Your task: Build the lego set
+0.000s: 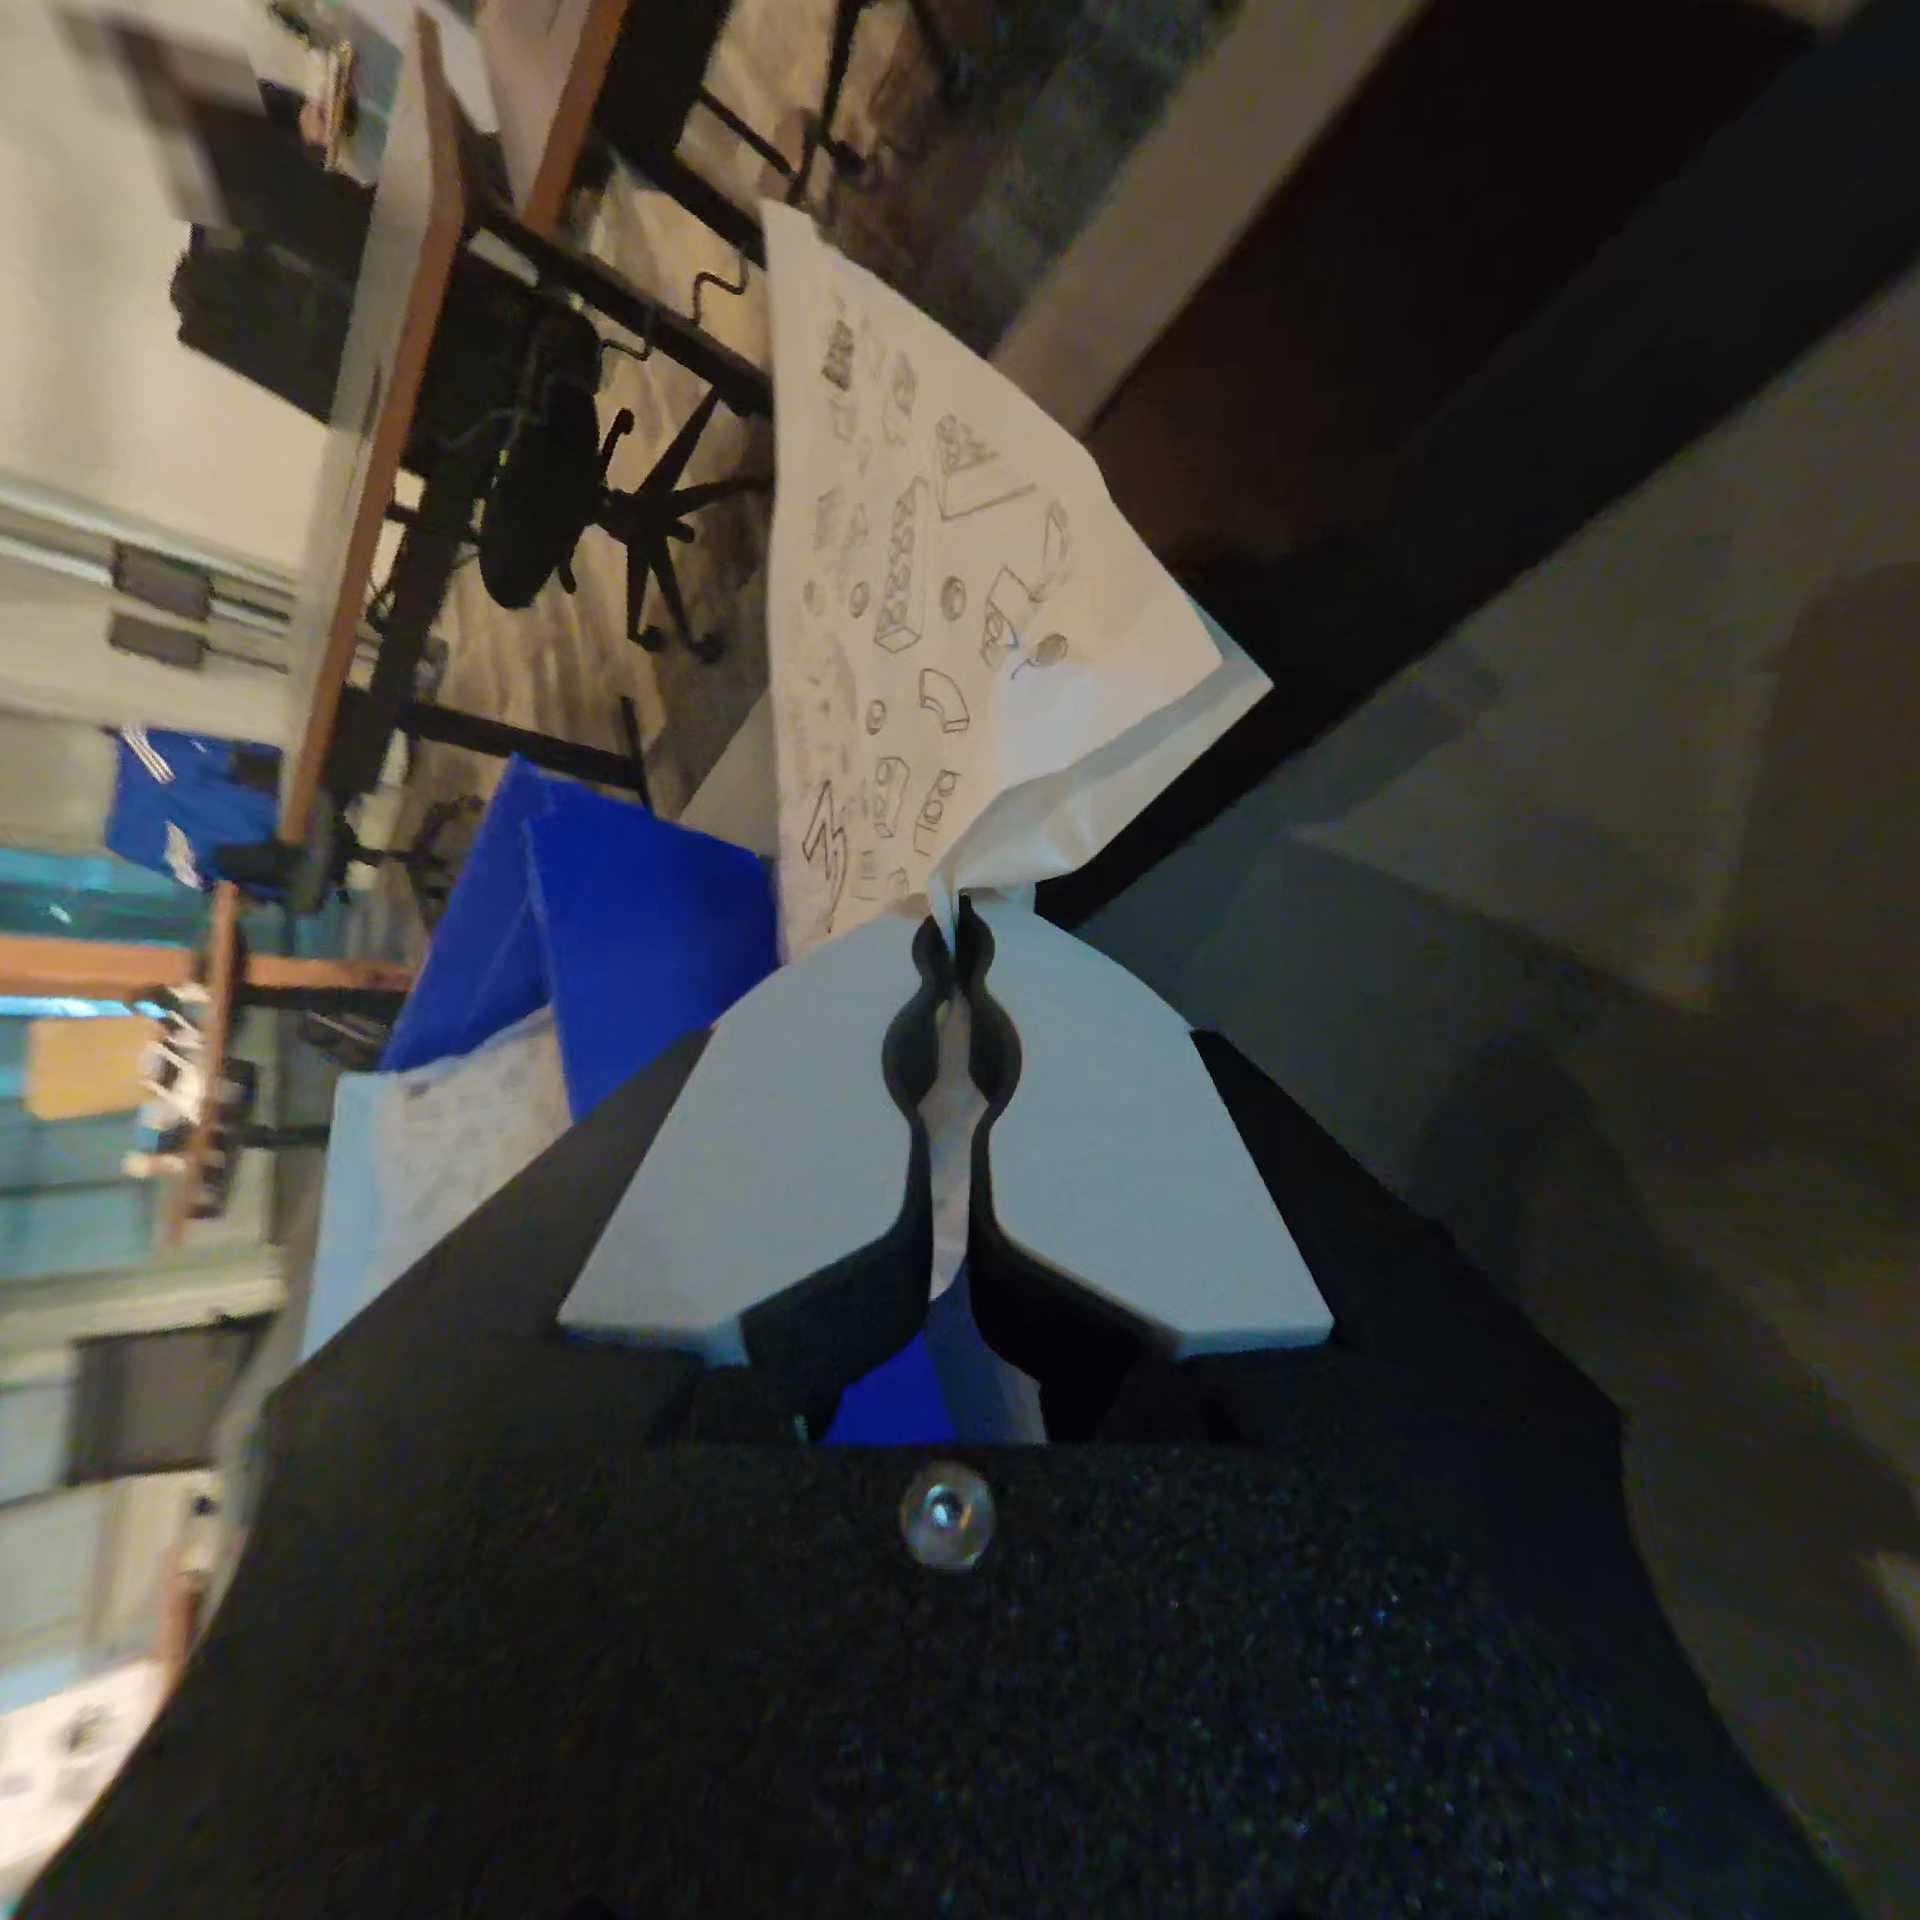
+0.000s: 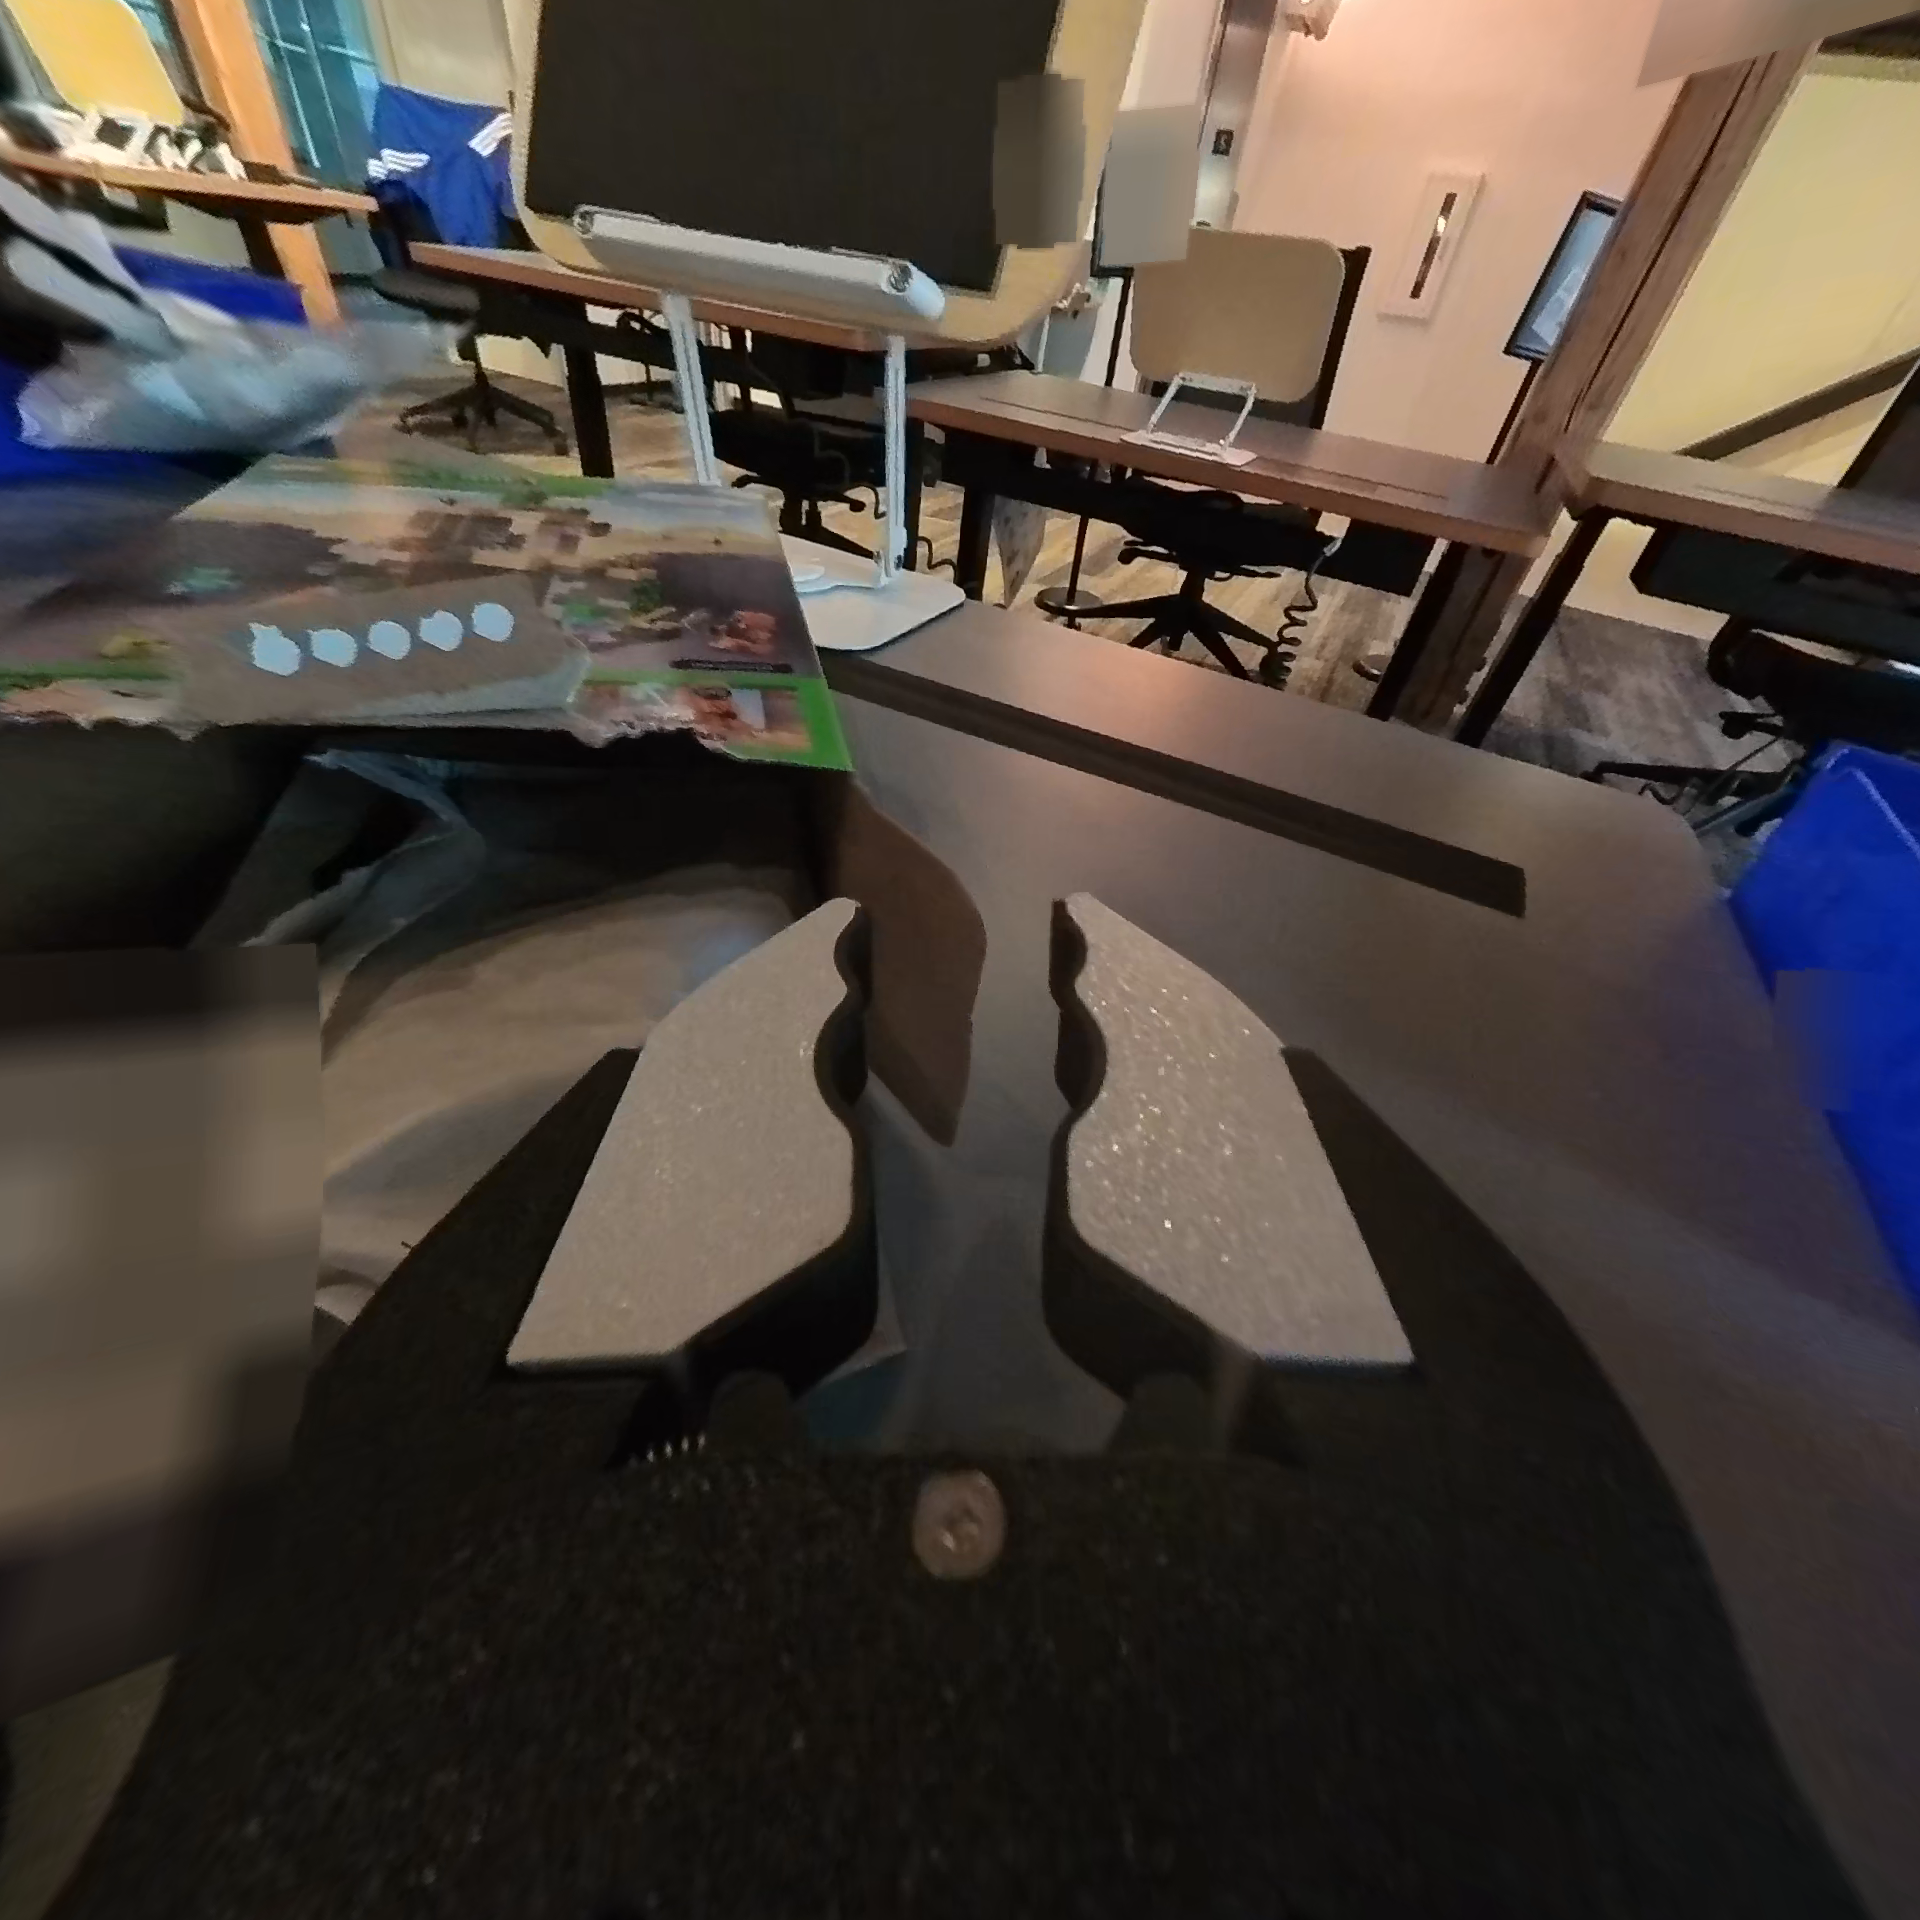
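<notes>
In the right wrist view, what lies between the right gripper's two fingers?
Nothing held: the right gripper is open. Through the gap, the right wrist view shows a brown flap of the opened lego box and bare dark table.

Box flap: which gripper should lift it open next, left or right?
Right. The right gripper is open and empty, with the box flap at its tips. The left gripper is shut on a paper bag.
</notes>
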`<control>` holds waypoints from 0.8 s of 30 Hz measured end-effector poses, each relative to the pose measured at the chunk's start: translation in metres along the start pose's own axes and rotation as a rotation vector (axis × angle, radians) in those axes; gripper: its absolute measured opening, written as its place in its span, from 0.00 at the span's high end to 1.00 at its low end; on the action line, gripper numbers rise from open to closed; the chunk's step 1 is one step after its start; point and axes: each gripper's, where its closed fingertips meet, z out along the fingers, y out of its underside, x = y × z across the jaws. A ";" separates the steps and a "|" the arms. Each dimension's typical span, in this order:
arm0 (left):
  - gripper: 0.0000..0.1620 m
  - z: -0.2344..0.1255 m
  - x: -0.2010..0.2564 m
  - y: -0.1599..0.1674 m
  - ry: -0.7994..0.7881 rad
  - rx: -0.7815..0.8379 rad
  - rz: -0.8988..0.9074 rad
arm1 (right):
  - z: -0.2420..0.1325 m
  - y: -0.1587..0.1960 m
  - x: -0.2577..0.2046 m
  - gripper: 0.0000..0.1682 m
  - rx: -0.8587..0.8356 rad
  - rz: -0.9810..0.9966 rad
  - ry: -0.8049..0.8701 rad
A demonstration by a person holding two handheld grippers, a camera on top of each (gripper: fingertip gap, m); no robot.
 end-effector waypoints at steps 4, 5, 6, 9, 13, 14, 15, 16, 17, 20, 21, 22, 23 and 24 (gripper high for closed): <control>0.99 0.020 0.035 0.004 0.031 -0.046 0.107 | 0.000 0.001 -0.002 0.81 -0.008 -0.018 -0.001; 0.99 0.025 0.042 0.006 0.041 -0.054 0.130 | 0.000 0.002 -0.003 0.81 -0.011 -0.020 -0.001; 0.99 0.029 0.048 0.007 0.059 -0.059 0.131 | 0.000 0.002 -0.003 0.82 -0.013 -0.021 0.000; 0.91 0.031 0.056 0.006 0.152 -0.065 0.021 | 0.000 0.003 -0.002 0.82 -0.016 -0.015 0.001; 0.83 0.020 0.054 0.007 0.219 -0.055 -0.090 | -0.001 0.001 -0.001 0.82 -0.009 -0.005 -0.001; 0.82 0.016 0.052 0.009 0.226 -0.050 -0.105 | -0.001 0.000 -0.002 0.82 -0.009 -0.006 -0.002; 0.82 0.012 0.051 0.011 0.233 -0.043 -0.119 | -0.001 0.000 -0.003 0.82 -0.008 -0.008 -0.005; 0.81 0.007 0.050 0.012 0.238 -0.031 -0.131 | -0.001 0.000 -0.004 0.82 -0.008 -0.011 -0.007; 0.80 0.001 0.049 0.012 0.246 -0.016 -0.143 | -0.001 0.000 -0.005 0.82 -0.009 -0.014 -0.010; 0.80 -0.017 0.049 0.012 0.273 0.029 -0.185 | 0.000 0.000 -0.007 0.82 -0.012 -0.016 -0.018; 0.79 -0.023 0.050 0.012 0.287 0.036 -0.216 | 0.000 0.000 -0.008 0.82 -0.012 -0.015 -0.020; 0.80 -0.029 0.052 0.012 0.300 0.042 -0.258 | 0.000 0.000 -0.008 0.82 -0.011 -0.013 -0.022; 0.80 -0.036 0.057 0.008 0.328 0.067 -0.309 | 0.000 0.000 -0.009 0.82 -0.009 -0.010 -0.023; 0.80 -0.047 0.063 -0.001 0.364 0.107 -0.369 | 0.000 -0.001 -0.009 0.82 -0.007 -0.005 -0.024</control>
